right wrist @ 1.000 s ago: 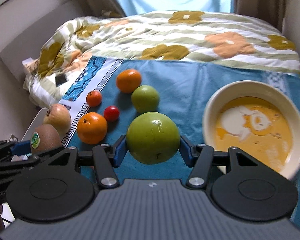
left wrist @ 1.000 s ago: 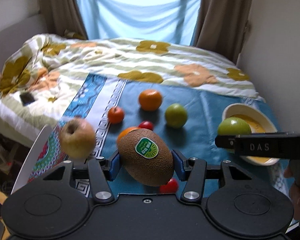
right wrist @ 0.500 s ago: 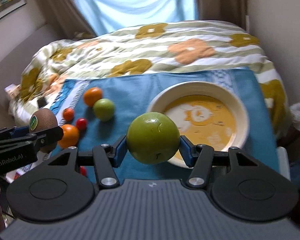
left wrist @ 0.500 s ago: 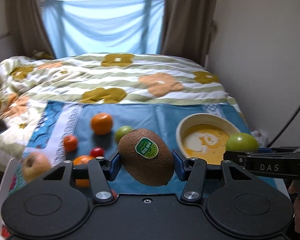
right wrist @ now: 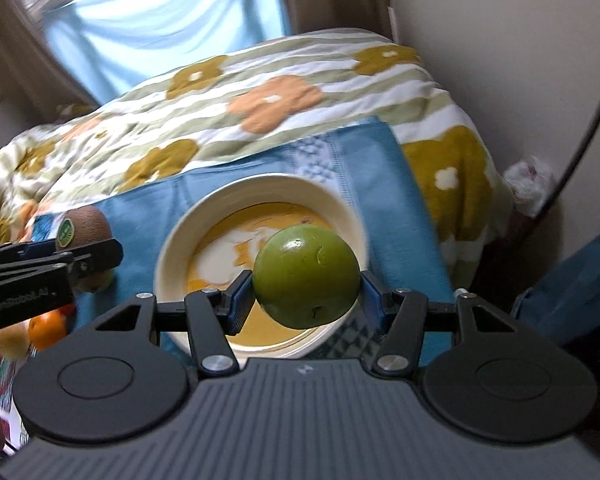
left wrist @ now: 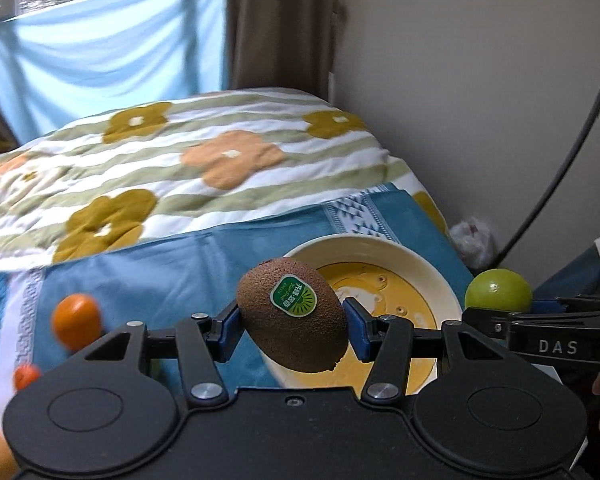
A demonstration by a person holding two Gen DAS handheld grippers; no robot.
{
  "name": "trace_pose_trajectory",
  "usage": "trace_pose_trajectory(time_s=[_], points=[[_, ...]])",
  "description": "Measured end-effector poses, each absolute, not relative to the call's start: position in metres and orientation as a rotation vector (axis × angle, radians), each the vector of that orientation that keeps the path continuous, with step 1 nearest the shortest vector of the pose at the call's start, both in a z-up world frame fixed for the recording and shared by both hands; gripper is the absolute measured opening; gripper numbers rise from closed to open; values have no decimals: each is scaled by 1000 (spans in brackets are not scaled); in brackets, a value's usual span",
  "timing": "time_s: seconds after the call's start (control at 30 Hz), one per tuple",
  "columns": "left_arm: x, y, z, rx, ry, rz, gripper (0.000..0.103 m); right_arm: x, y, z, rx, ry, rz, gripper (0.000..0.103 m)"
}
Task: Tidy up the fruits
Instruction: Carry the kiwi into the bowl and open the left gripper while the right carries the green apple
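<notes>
My left hand-held gripper (left wrist: pixel 293 326) clamps a stickered kiwi (left wrist: pixel 292 314), held in the air with the cream bowl (left wrist: pixel 420 264) just ahead of and below its fingers. My right hand-held gripper (right wrist: pixel 306 294) grips a green apple (right wrist: pixel 306 276) over the same bowl (right wrist: pixel 172 248) on the bed's blue cloth (left wrist: pixel 140 272). To finish well, I judge, I should lower each fruit close to the bowl floor, releasing one at a time so neither bounces out.
</notes>
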State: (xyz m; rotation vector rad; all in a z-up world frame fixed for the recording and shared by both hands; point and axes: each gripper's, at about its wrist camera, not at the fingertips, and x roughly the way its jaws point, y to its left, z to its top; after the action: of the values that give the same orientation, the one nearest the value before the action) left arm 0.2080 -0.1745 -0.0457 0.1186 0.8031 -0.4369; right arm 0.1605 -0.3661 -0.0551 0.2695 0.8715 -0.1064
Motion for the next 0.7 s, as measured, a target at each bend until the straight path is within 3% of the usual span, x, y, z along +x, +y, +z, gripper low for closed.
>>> trace_pose_trajectory(time_s=[0.6, 0.67, 0.7], points=[[295, -254, -126, 298, 929, -608, 57, 209, -405, -80, 325, 916, -243, 71], [296, -258, -128, 302, 936, -612, 60, 210, -408, -81, 334, 916, -249, 71], [295, -258, -127, 302, 932, -613, 72, 211, -410, -82, 337, 915, -252, 71]])
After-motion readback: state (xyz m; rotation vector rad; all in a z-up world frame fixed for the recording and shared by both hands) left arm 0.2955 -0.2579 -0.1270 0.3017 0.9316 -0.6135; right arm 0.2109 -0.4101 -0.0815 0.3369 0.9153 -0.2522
